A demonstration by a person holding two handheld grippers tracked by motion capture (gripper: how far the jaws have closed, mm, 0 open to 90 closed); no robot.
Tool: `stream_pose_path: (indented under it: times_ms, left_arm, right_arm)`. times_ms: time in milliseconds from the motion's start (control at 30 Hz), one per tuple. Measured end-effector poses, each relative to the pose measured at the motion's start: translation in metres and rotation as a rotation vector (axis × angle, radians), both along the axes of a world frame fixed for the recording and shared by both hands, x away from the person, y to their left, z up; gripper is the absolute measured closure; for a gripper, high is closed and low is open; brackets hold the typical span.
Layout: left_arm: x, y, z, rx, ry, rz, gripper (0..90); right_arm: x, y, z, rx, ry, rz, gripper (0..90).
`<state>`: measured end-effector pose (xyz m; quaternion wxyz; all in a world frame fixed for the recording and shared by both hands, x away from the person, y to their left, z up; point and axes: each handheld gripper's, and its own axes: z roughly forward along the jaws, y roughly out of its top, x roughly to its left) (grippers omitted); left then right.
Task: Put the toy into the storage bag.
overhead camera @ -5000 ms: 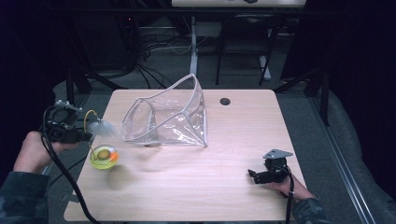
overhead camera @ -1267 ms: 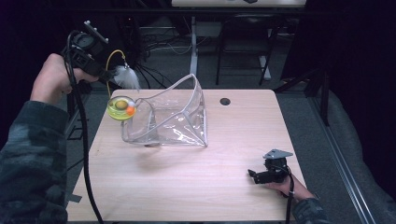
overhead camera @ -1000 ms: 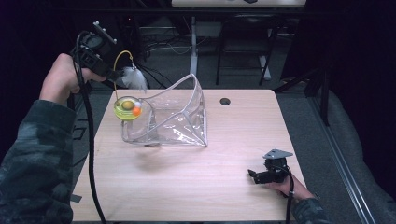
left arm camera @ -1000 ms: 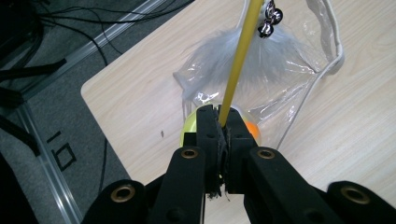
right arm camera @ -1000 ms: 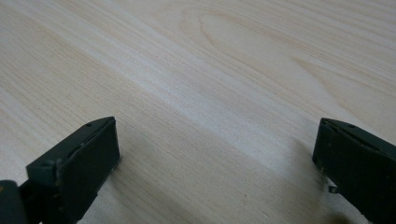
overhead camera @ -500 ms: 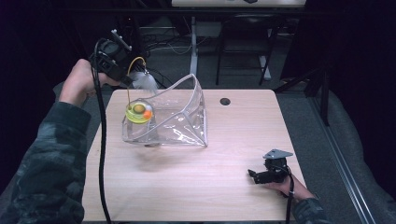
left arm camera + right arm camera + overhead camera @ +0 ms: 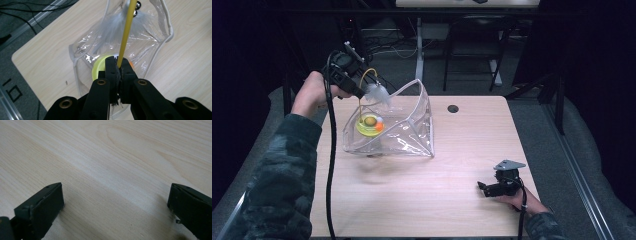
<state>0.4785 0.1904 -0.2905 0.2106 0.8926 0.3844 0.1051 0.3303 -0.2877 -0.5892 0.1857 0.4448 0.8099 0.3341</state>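
Yellow toy wand (image 7: 126, 32) clamped in L tool (image 7: 118, 68), dangling inside clear bag (image 7: 412, 135); R tool (image 7: 115, 205) open.

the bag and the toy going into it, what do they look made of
The bag looks like clear, glossy soft plastic: see-through, creased, with glare streaks. The toy seems to be a yellow plastic disc on a thin yellow stalk with a white feather, held by the left gripper.

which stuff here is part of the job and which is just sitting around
In the job:
- left gripper, shut on the yellow wand of the cat toy
- toy's yellow disc and white feather
- clear plastic bag the toy hangs over

Just there:
- right gripper, open, resting on the table
- round black grommet
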Motion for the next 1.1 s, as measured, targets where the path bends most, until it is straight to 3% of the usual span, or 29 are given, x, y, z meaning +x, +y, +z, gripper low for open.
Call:
stream_pose_path:
  times_ms: [500, 800, 1100]
  left_arm:
    - [0.005, -0.016, -0.033, -0.009, 0.058, -0.033, 88.0]
    - [0.010, -0.022, -0.056, -0.031, 0.085, -0.020, 88.0]
    - [0.014, -0.025, -0.073, -0.023, 0.104, -0.007, 87.9]
  right_arm:
    - [0.000, 0.000, 0.000, 0.000, 0.000, 0.000, 0.0]
    - [0.000, 0.000, 0.000, 0.000, 0.000, 0.000, 0.0]
    - [0.000, 0.000, 0.000, 0.000, 0.000, 0.000, 0.0]
